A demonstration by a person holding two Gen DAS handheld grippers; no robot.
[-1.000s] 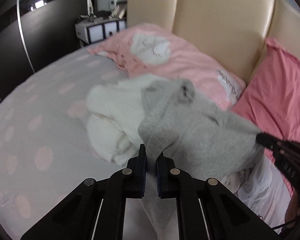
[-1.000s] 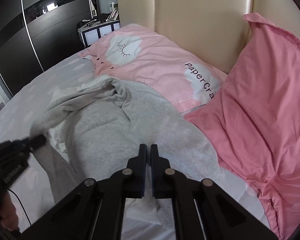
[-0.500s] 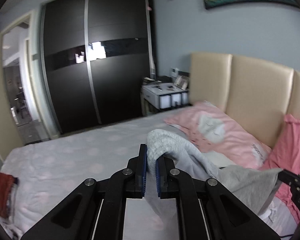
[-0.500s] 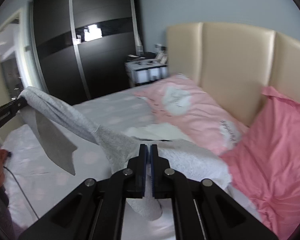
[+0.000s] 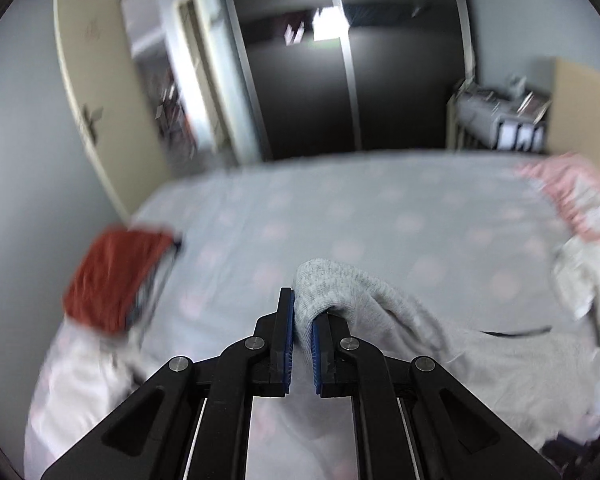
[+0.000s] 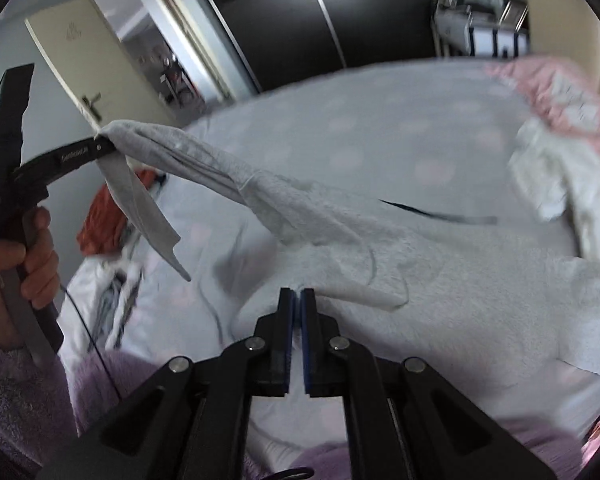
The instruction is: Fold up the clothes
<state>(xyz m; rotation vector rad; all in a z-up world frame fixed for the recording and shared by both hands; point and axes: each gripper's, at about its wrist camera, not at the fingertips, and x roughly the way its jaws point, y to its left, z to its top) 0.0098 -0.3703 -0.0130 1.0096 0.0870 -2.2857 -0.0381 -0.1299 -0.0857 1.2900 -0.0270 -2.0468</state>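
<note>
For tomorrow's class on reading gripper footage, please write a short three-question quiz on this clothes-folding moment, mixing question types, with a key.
1. True or false: the left gripper is shut on the grey garment.
2. What lies on the bed near its left edge in the left wrist view? A) red clothing B) blue towel C) black shoe
3. Fill in: the right gripper is ____.

Key: 1 true; 2 A, the red clothing; 3 shut, on a fold of the grey garment.

Grey fleecy garment stretched in the air above the bed, corners pinched.
</note>
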